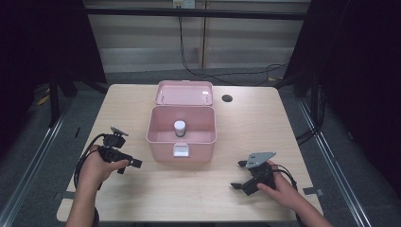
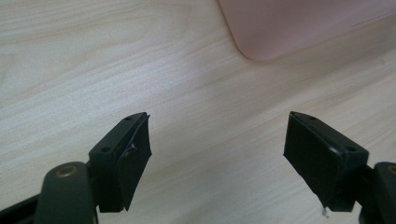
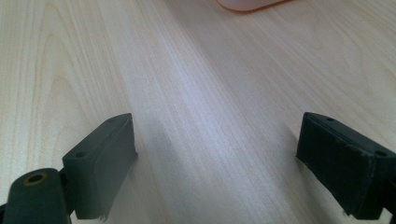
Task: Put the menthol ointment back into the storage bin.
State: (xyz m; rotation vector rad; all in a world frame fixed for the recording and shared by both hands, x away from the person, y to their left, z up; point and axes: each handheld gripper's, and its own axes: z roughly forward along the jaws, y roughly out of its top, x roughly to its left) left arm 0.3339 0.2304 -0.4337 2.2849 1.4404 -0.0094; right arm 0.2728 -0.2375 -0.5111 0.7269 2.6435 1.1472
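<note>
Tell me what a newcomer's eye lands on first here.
The pink box in the middle of the wooden table, its lid thrown back, with a small white-capped jar standing inside. Next, the two black grippers resting on the table: the left gripper beside the box's left front corner, the right gripper nearer the front edge, both open and empty.

- table [image 2: 140,70]: pale wood-look top, fine grain, smooth, soft sheen under the fingers
- pink box [image 1: 181,137]: smooth plastic, slightly glossy, ahead of the fingers
- left gripper [image 2: 217,154] and right gripper [image 3: 217,163]: matt black plastic, pads look rubbery, worn edges
</note>
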